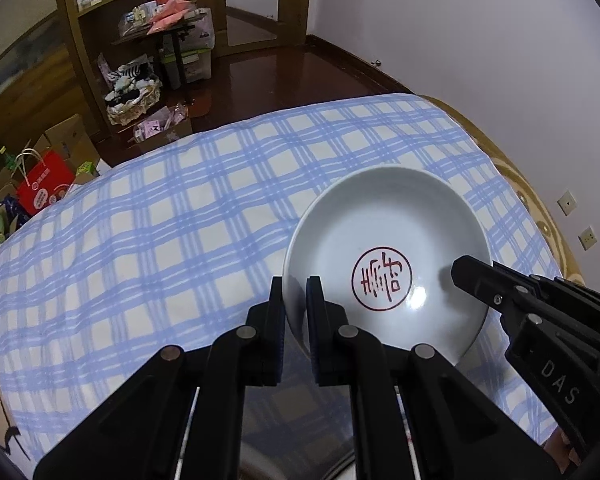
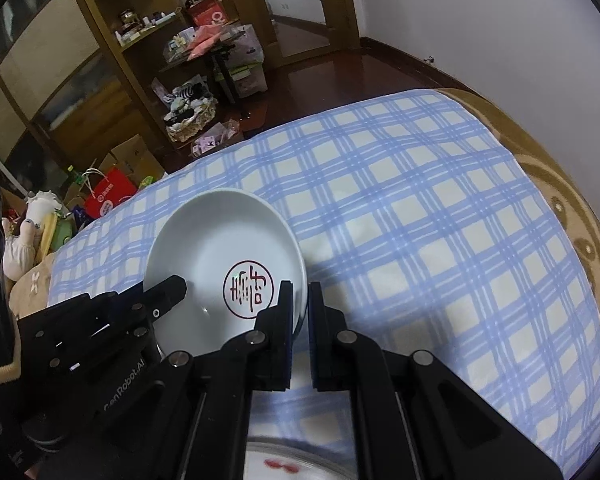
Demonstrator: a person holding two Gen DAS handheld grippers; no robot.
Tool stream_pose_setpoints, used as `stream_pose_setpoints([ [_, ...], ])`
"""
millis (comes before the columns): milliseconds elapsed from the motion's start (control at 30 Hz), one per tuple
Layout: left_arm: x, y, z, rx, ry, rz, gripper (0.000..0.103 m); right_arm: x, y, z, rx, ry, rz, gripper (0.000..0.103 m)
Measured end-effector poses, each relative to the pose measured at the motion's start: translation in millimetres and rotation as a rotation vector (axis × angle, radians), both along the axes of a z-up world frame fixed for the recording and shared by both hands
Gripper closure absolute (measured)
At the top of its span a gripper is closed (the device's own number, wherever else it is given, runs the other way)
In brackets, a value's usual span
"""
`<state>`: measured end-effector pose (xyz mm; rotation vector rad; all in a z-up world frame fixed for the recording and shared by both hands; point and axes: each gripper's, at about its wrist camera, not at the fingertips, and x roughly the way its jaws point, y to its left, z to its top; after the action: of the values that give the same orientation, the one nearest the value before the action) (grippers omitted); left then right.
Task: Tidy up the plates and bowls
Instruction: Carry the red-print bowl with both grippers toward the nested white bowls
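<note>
**White dish up between 2 grippers**

White glazed plate (image 1: 384, 256) with a red seal mark is held clear of the blue-checked cloth (image 1: 159, 240), the left gripper (image 1: 295, 292) clamped on 1 side of its rim and the right gripper (image 2: 300, 300) clamped on the opposite side. My read: a carry in progress, bound for a stack. Next it wants both hands level and matched, or the rim slips. Below the plate, the right wrist view catches another dish (image 2: 283, 460) with red spots; the left view shows only a blurred pale curve there. Wall sockets beyond the cloth show in the left view alone.
</note>
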<state>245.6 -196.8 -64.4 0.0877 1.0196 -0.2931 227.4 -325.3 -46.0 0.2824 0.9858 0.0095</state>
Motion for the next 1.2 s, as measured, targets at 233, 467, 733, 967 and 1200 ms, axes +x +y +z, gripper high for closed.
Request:
stream_pose_setpoints([
  [233,-21,19,7,-0.003,0.013,0.034,0.093,-18,18,7,0.004,-0.01,0.009,0.096],
  [467,-46,39,23,-0.001,-0.013,0.042,0.093,-39,38,21,0.01,-0.028,0.021,0.096],
  [733,-72,62,38,0.018,-0.031,0.072,0.092,-63,67,38,-0.005,-0.054,0.048,0.096],
  [967,-96,87,36,0.021,-0.017,0.089,0.092,-83,86,36,0.01,-0.056,0.069,0.096],
  [1200,-113,117,30,0.002,0.034,0.137,0.092,-95,109,30,0.033,-0.051,0.105,0.096],
])
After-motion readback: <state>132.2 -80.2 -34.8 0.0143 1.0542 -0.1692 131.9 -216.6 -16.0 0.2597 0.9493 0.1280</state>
